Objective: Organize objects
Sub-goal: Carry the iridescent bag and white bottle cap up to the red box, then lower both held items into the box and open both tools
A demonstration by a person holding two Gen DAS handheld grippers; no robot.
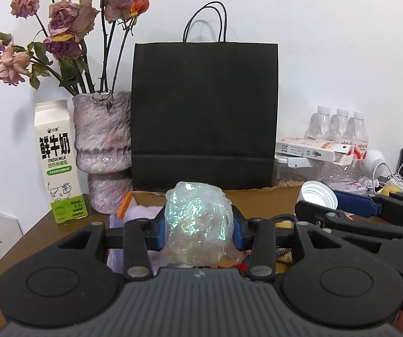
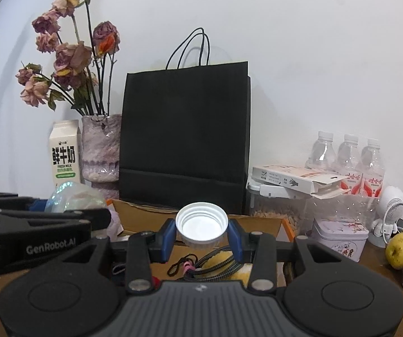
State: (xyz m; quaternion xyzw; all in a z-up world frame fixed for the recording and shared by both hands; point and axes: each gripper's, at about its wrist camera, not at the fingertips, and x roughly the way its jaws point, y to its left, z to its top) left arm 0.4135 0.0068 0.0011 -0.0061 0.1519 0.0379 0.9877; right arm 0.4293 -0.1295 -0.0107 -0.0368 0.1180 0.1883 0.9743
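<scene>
My left gripper (image 1: 200, 231) is shut on a crumpled iridescent plastic wrapper (image 1: 198, 224) and holds it above an open cardboard box (image 1: 260, 196). The wrapper also shows in the right wrist view (image 2: 73, 198) at the left. My right gripper (image 2: 201, 238) is shut on a white ribbed bottle cap (image 2: 201, 224), open side facing the camera, above the same box (image 2: 145, 219). The cap shows in the left wrist view (image 1: 318, 195) at the right. The box holds a purple cloth (image 1: 142, 213), cords (image 2: 210, 264) and something yellow.
A black paper bag (image 1: 204, 115) stands behind the box. A vase of dried roses (image 1: 103, 151) and a milk carton (image 1: 58, 163) stand at the left. Water bottles (image 2: 347, 157), a flat white carton (image 2: 294, 179), a tin (image 2: 339, 236), a pear (image 2: 401, 250) and a small white figure (image 2: 389, 213) are at the right.
</scene>
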